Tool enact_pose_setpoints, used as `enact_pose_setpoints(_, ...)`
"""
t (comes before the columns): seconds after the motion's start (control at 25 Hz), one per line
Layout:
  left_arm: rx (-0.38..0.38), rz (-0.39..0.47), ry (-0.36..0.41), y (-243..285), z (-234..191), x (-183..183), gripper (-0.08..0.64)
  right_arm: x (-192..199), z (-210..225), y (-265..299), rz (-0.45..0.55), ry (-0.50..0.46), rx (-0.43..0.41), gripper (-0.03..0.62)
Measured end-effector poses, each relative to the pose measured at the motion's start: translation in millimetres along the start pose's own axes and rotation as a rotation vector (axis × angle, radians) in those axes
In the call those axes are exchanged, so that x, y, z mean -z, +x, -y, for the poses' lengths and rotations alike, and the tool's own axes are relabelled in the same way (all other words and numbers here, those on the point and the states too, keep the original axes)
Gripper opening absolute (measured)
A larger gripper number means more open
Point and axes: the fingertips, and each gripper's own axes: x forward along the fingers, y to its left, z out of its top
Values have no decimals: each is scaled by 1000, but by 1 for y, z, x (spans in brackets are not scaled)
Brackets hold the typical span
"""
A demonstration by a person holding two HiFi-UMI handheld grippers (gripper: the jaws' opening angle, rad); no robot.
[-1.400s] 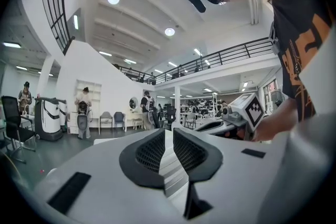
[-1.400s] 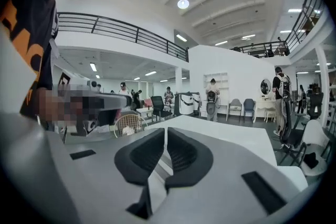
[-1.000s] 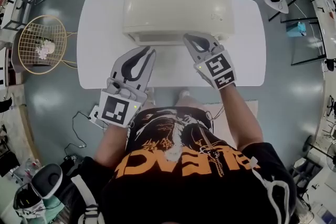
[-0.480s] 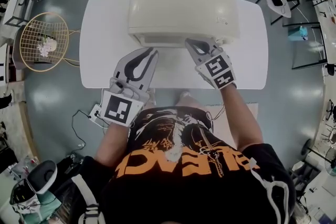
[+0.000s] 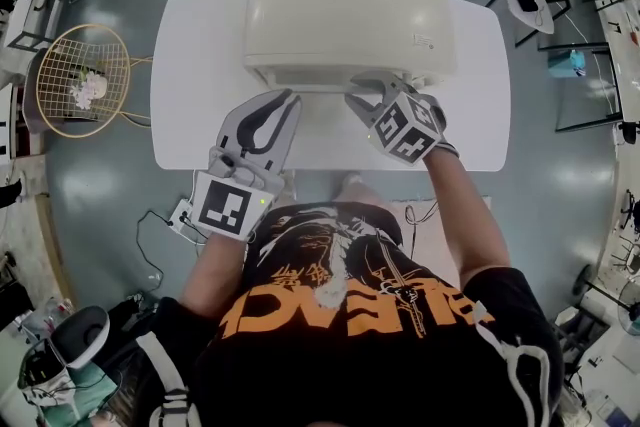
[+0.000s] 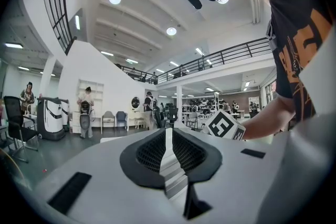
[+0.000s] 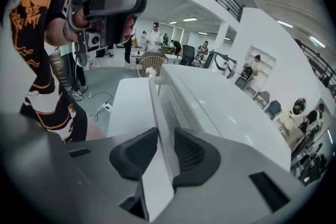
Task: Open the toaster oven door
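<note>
Cream-coloured and boxy, the toaster oven (image 5: pixel 345 10) sits at the far middle of the white desk (image 5: pixel 195 65), and from the head view we see mostly its top. Its front shows only as a thin strip, so we cannot make out the door's face or how far it stands from the body. The right gripper (image 5: pixel 375 88) is up against that front edge, near the oven's right end, with its marker cube (image 5: pixel 405 125) tilted toward us. In the right gripper view a pale bar, the door handle (image 7: pixel 156 107), runs straight between the dark pads (image 7: pixel 137 153). The jaws are opening with the handle between them, and a narrow gap shows on the right side of the bar; the left side is too close for us to tell whether it touches. The left gripper (image 5: pixel 284 99) hangs over the desk just beside the oven's front left, its jaws pressed together along one seam with nothing in them. Its own view looks away from the oven into the hall, catching only the other gripper's cube.
</note>
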Motion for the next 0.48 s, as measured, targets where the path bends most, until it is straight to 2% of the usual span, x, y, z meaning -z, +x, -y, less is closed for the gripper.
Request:
enact_pose_setpoints(0.28, -5, -9, 0, -2, -1, 5, 55, 4, -4, 6, -88, -135, -34, 100)
enact_pose_setpoints(0.48, -5, -20, 0, -4, -2, 10, 55, 5, -9, 9, -160, -267, -61, 89)
